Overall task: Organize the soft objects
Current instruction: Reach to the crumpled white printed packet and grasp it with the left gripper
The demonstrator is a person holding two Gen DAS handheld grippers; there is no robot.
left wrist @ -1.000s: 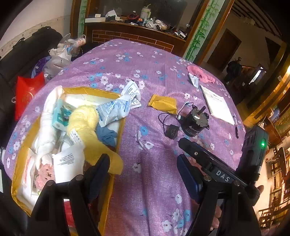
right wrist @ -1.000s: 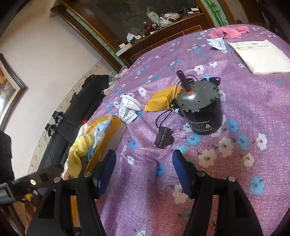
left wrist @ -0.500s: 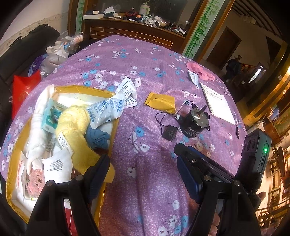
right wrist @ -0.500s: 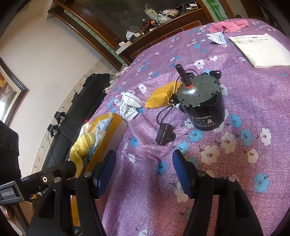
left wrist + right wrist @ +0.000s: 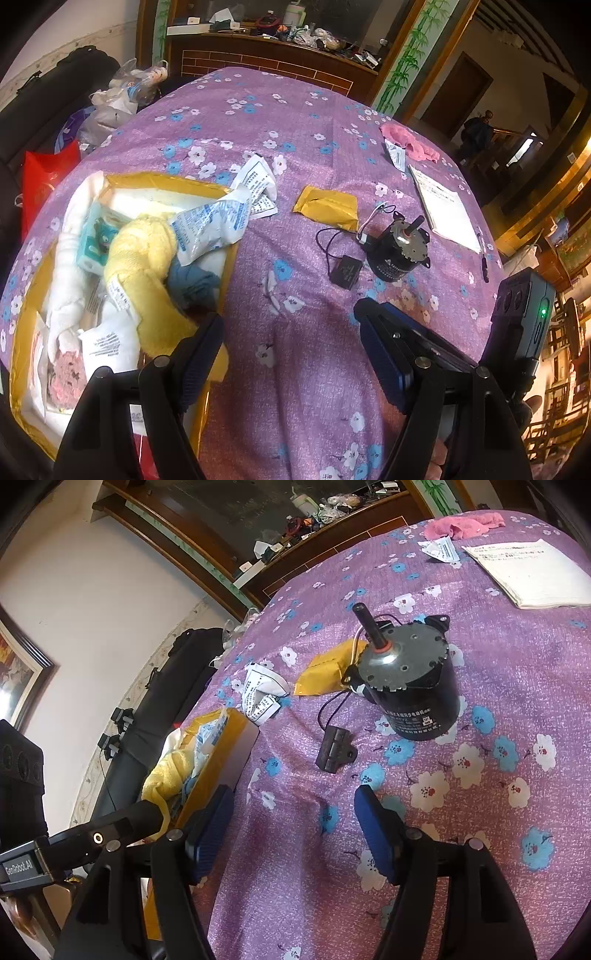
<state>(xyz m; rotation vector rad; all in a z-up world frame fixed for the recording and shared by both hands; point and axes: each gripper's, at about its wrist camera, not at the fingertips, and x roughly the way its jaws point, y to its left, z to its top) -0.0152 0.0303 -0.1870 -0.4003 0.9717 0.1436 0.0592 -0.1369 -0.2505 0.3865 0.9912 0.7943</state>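
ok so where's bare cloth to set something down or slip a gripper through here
The widest bare patch of tablecloth lies just ahead of the left gripper, between the yellow box and the black motor. The far end toward the brick counter is open too. It is crowded inside the box, and around the motor, its wired black block and the yellow envelope.

Bare purple flowered tablecloth (image 5: 295, 369) lies directly ahead of both open grippers, giving a passable lane. On the left, the yellow cardboard box (image 5: 221, 288) heaped with soft items borders that lane; a yellow plush cloth (image 5: 147, 280) overhangs its near edge. Ahead on the right stand an upright black cylindrical motor (image 5: 413, 686), its small black plug block (image 5: 334, 753) and trailing wire.
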